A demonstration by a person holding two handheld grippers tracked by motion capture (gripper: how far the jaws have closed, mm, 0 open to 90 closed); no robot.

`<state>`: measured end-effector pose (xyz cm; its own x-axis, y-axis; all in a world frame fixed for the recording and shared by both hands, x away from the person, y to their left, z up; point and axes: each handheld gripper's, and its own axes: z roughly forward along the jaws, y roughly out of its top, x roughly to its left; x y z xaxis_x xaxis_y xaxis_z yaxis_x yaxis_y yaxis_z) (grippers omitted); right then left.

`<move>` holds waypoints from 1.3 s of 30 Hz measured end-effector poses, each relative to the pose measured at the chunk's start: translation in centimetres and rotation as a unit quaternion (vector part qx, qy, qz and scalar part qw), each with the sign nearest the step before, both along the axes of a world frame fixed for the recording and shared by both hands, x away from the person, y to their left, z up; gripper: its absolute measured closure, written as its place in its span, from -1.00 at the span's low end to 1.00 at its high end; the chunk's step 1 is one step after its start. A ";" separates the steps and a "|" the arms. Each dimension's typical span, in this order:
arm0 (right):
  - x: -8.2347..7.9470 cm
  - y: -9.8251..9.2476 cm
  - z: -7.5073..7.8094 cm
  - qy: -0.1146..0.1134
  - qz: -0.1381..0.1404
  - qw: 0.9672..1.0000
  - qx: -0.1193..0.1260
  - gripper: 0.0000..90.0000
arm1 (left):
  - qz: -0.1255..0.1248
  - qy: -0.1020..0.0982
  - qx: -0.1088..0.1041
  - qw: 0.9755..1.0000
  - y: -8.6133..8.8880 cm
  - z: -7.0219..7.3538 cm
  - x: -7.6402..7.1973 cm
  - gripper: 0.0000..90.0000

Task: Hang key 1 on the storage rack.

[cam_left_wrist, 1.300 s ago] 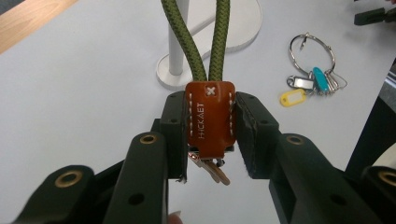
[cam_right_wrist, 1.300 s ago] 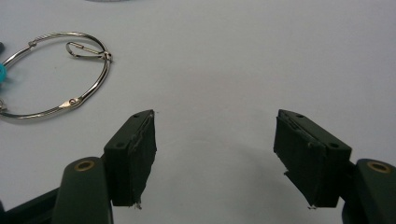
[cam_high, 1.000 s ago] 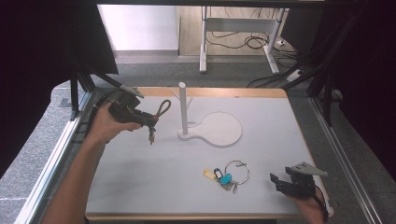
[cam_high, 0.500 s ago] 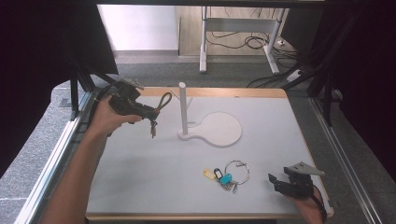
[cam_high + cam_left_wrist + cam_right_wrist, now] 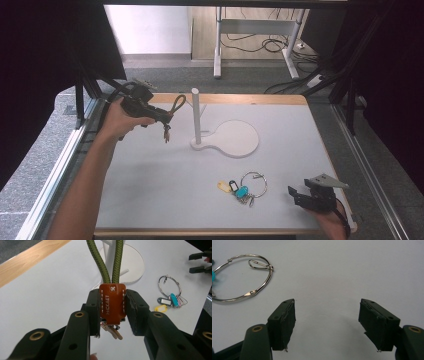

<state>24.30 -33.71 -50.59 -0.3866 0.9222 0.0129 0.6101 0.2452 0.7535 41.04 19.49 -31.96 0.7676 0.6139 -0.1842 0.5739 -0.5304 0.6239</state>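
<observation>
We see white stand (image 5: 227,139) near table (image 5: 150,200) centre: round flat base, upright post (image 5: 196,115) at base's left edge. Key ring (image 5: 254,182) with yellow, black and blue tags (image 5: 234,187) lies on table nearer us than stand, well apart from it. Desk legs (image 5: 218,45) and cables (image 5: 260,45) on floor beyond stand.

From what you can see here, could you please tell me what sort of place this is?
Probably a lab or workshop test bench: a white table between dark curtains, cables on the floor beyond, and a desk frame behind.
</observation>
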 end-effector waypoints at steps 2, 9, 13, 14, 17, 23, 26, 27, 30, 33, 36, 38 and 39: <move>0.0 0.0 0.0 0.000 0.000 1.000 0.000 -0.33 | 0.001 0.000 -0.001 1.000 0.0 0.0 0.1 0.48; 0.0 -0.1 0.0 -0.001 -0.002 1.000 -0.001 -0.33 | 0.005 0.001 0.003 1.000 0.0 0.3 1.0 0.48; 0.0 -0.2 0.0 -0.001 -0.001 1.000 -0.001 -0.33 | 0.008 0.002 -0.001 1.000 0.2 0.3 1.3 0.48; 0.0 -0.1 0.0 -0.001 -0.001 1.000 -0.001 -0.33 | 0.009 0.003 0.000 1.000 0.2 0.2 1.4 0.48; 0.0 -0.1 0.0 0.001 -0.001 1.000 -0.002 -0.33 | 0.010 0.004 -0.004 1.000 0.2 0.1 1.7 0.48; 0.0 -0.1 0.0 0.001 -0.001 1.000 -0.004 -0.33 | 0.008 0.008 -0.005 1.000 0.0 -0.2 2.0 0.48; 0.0 -0.1 0.0 -0.002 -0.001 1.000 -0.005 -0.33 | 0.009 0.009 -0.006 1.000 -0.2 -0.3 2.2 0.48; 0.0 0.0 0.0 -0.004 -0.002 1.000 -0.006 -0.33 | 0.009 0.009 -0.006 1.000 -0.2 -0.3 2.2 0.48; -0.1 0.0 0.0 -0.006 0.000 1.000 -0.005 -0.33 | 0.006 0.010 -0.004 1.000 -0.4 -0.4 2.3 0.48; 0.0 0.1 0.0 -0.006 0.003 1.000 -0.008 -0.33 | 0.005 0.012 -0.002 1.000 -0.7 -0.6 2.5 0.48; 0.0 0.1 0.0 -0.006 0.004 1.000 -0.009 -0.33 | 0.004 0.015 -0.004 1.000 -0.8 -0.7 2.7 0.48; 0.0 0.0 0.0 -0.005 0.003 1.000 -0.008 -0.33 | 0.004 0.018 -0.005 1.000 -0.8 -0.9 2.9 0.48; 0.0 0.0 0.0 -0.004 0.002 1.000 -0.007 -0.33 | 0.004 0.019 -0.004 1.000 -0.8 -0.9 3.0 0.48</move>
<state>24.26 -33.70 -50.62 -0.3901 0.9207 -0.0040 0.6028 0.2587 0.7548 44.00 18.65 -32.86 0.7556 0.6176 -0.2183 0.6009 -0.5209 0.6063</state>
